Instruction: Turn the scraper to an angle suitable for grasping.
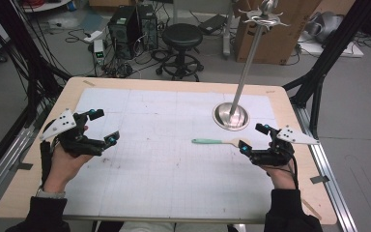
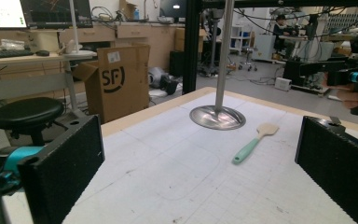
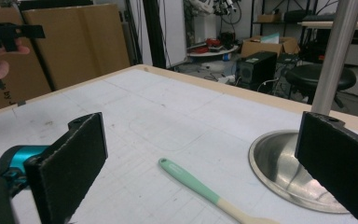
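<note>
A spatula [image 1: 218, 141] with a mint-green handle and pale wooden blade lies flat on the white mat, right of centre; it also lies in the left gripper view as the spatula [image 2: 253, 144] and in the right gripper view as the spatula [image 3: 200, 191]. Behind it stands a metal stand [image 1: 231, 116] with a round shiny base, a tall pole and hooks on top. My right gripper [image 1: 254, 136] is open, just right of the spatula's blade, holding nothing. My left gripper [image 1: 104, 127] is open at the left of the mat, well away from the spatula, also empty.
The white gridded mat [image 1: 174, 159] covers most of the wooden table [image 1: 34, 174]. Beyond the far edge are a black stool [image 1: 182, 36], computer cases [image 1: 125, 24], cables and a cardboard box [image 1: 280, 29]. Black frame struts [image 1: 319, 72] rise at both sides.
</note>
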Motion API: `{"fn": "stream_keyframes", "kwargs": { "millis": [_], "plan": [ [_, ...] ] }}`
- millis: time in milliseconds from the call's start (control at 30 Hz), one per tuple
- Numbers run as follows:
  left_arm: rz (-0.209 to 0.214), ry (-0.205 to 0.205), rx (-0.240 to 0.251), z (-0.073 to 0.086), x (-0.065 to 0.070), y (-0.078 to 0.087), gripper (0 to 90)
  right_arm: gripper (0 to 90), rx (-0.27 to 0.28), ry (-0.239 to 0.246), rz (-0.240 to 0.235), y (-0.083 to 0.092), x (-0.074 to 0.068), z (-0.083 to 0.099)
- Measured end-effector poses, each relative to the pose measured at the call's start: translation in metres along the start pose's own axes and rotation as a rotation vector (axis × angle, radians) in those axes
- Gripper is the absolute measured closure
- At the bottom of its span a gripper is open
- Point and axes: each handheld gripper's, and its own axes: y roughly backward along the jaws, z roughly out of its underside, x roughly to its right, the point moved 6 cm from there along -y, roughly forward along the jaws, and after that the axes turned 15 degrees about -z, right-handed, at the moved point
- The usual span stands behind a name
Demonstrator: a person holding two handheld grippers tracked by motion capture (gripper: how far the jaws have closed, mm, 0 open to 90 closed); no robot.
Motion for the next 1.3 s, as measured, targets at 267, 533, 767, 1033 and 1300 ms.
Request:
{"fn": "stream_keyframes", "kwargs": {
  "millis": [267, 533, 767, 1033, 1300],
  "plan": [
    [0.004, -0.001, -0.003, 0.0, 0.001, 0.0, 1.7, 1.4, -0.02, -0.015, -0.004, -0.003, 0.002, 0.005],
    [0.0, 0.001, 0.003, -0.001, 0.0, 0.001, 1.7, 25.4, -0.089, -0.038, -0.024, -0.008, 0.004, 0.008],
    [-0.005, -0.003, -0.001, 0.0, 0.001, 0.001, 1.7, 73.2, -0.206, -0.033, -0.025, -0.025, 0.017, 0.021],
    [-0.006, -0.005, -0.007, 0.001, 0.0, 0.0, 1.7, 90.0, -0.367, -0.103, 0.024, -0.043, 0.044, 0.046],
    [-0.006, -0.004, -0.013, 0.003, 0.001, -0.001, 1.7, 89.9, -0.4, -0.194, 0.002, -0.055, 0.071, 0.056]
  ]
}}
